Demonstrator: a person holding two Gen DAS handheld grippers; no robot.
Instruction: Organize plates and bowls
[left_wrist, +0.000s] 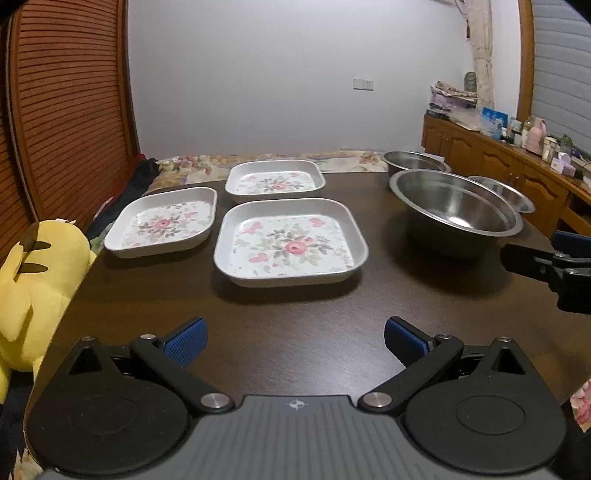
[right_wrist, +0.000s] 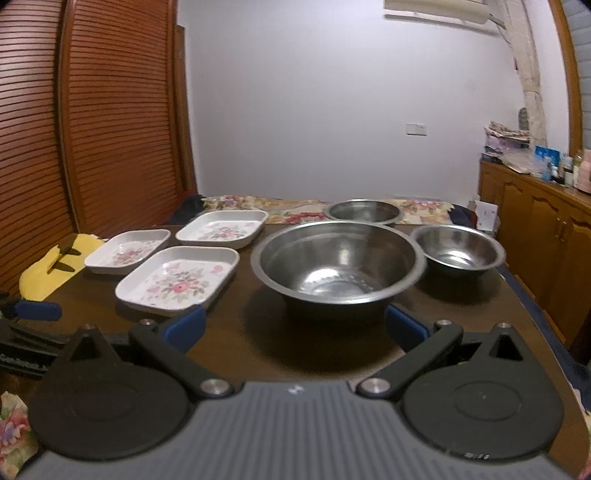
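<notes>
Fingers spread on left gripper (left_wrist: 295, 338) and right gripper (right_wrist: 295, 326) — bare table (left_wrist: 295, 317) between; large bowl (right_wrist: 338, 260) just ahead.

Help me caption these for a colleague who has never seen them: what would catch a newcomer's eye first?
Three square floral plates, the nearest largest in view, sit apart on the left of the dark wooden table. On the right stand three steel bowls, with the big steel bowl in front. A yellow plush toy leans at the table's left edge; both grippers are open.
</notes>
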